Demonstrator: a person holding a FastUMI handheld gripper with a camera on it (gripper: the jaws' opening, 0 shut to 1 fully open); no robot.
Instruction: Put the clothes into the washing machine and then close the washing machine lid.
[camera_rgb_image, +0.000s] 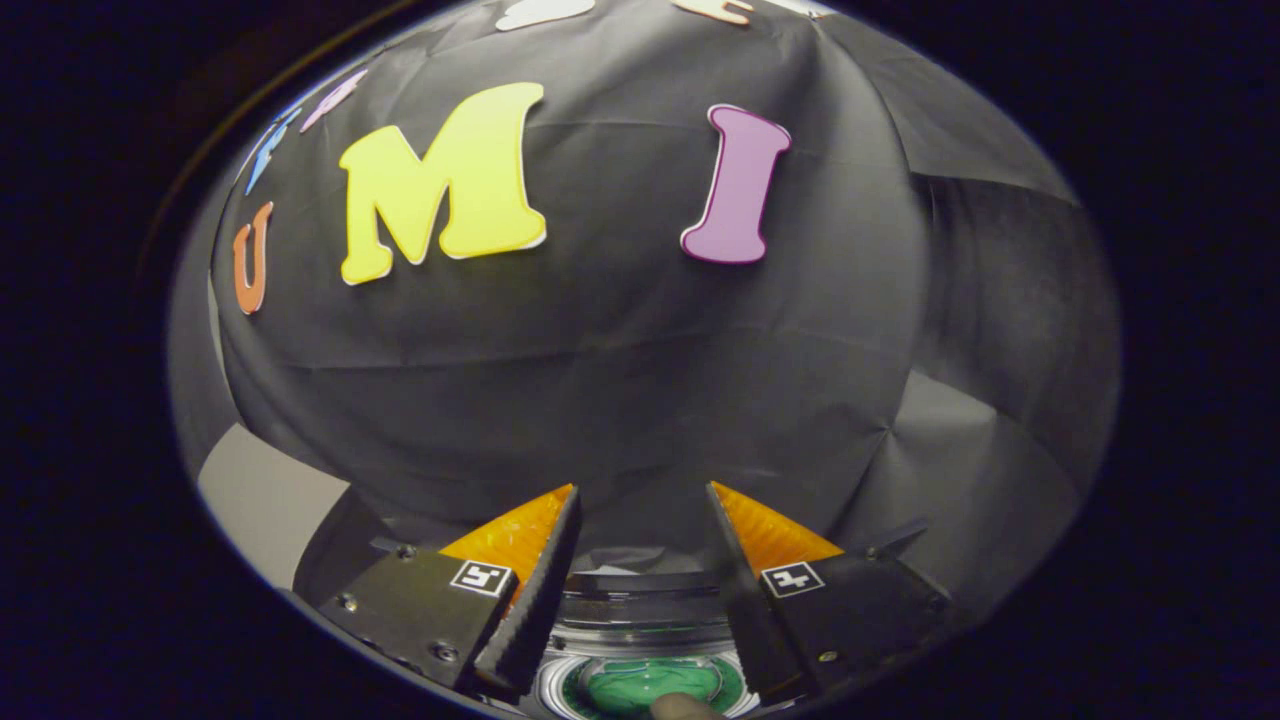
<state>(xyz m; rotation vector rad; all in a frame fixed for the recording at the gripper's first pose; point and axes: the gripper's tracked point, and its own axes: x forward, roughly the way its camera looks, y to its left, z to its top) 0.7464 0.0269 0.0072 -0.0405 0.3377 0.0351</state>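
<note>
- Gripper (642, 492): the two fingers stand apart with a moderate gap between the tips. Nothing is held between them.
- Gripper direction: the fingers point toward the black cloth wall (620, 350) of the booth, which lies well beyond the tips.
- Washing machine (640, 590): it sits low, between the bases of the two fingers. A dark curved rim and a clear round part are visible there.
- Green item (640, 685): it lies inside the clear round part of the washing machine, below the gap between the fingers. Whether it is clothing cannot be told.
- Lid position: open or closed cannot be told.
- Pale surface (265, 500): it lies beside the left finger, at the foot of the cloth wall.
</note>
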